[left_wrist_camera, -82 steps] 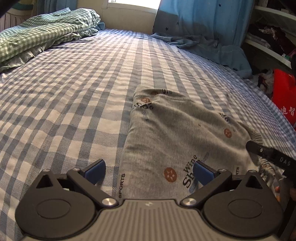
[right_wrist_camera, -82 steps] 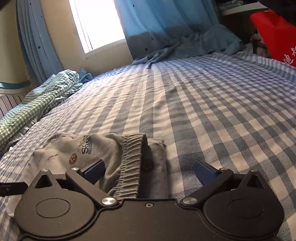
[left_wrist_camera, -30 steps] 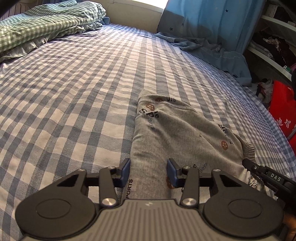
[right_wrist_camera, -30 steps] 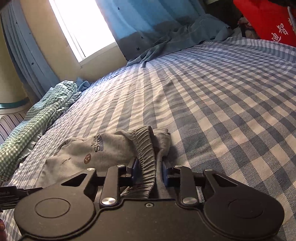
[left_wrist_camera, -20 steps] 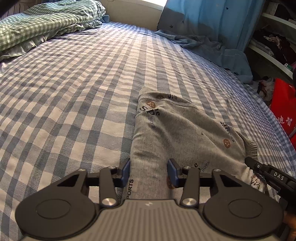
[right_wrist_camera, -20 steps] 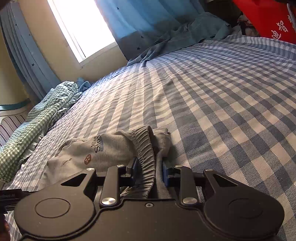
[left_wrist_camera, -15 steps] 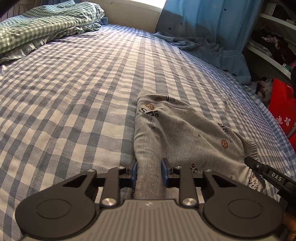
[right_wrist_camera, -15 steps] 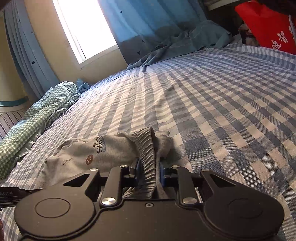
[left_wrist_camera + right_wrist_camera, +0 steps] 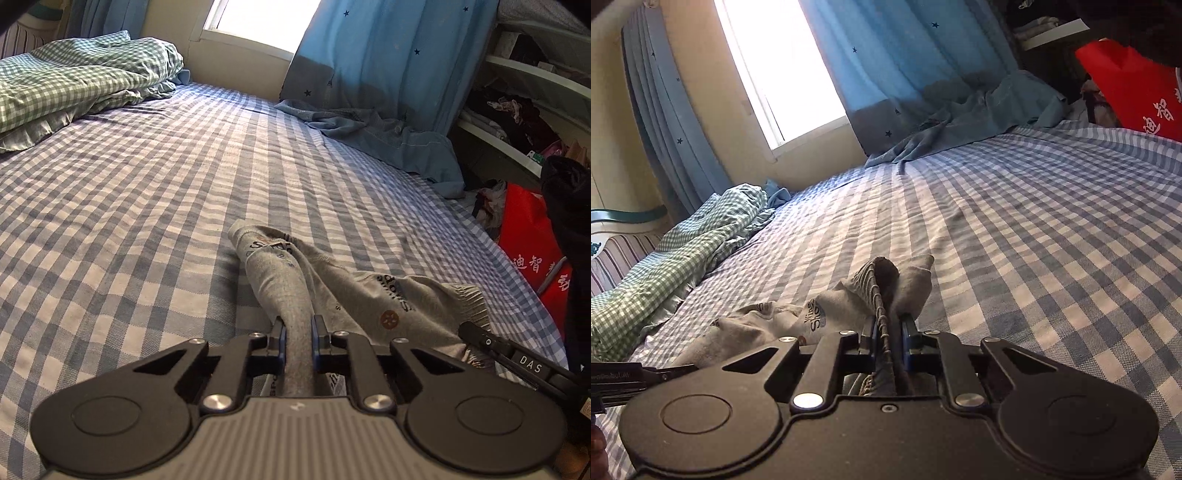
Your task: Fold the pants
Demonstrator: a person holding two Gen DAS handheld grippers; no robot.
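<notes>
Lying on the checked bed (image 9: 129, 206), the grey pants (image 9: 369, 295) are gathered into a bunched strip, one end pinched by each gripper. In the left wrist view the left gripper (image 9: 297, 330) has just been closing and now clamps a rolled fold of grey cloth, which runs from between its blue pads forward to a rounded end printed with dark letters. The rest of the cloth spreads to the right, with a brown round print and a ribbed waistband edge next to the black tip of the right gripper (image 9: 476, 334), seen at the right edge of that view.

In the right wrist view the right gripper (image 9: 888, 332) has also just been closing and grips the ribbed waistband (image 9: 877, 291), which stands up between the pads in a narrow ridge with grey folds bulging on either side. The pants (image 9: 827, 314) trail off to the left, lettering showing, towards the tip of the left gripper (image 9: 670, 369) at the left edge.

Beyond the pants the bed is bare checked sheet. A green checked quilt (image 9: 74, 85) is heaped at its far left corner, blue curtains (image 9: 905, 66) hang by the bright window (image 9: 783, 66) with their hems spilling onto the bed, and a red bag (image 9: 532, 247) stands off the right side beside cluttered shelves (image 9: 517, 96).
</notes>
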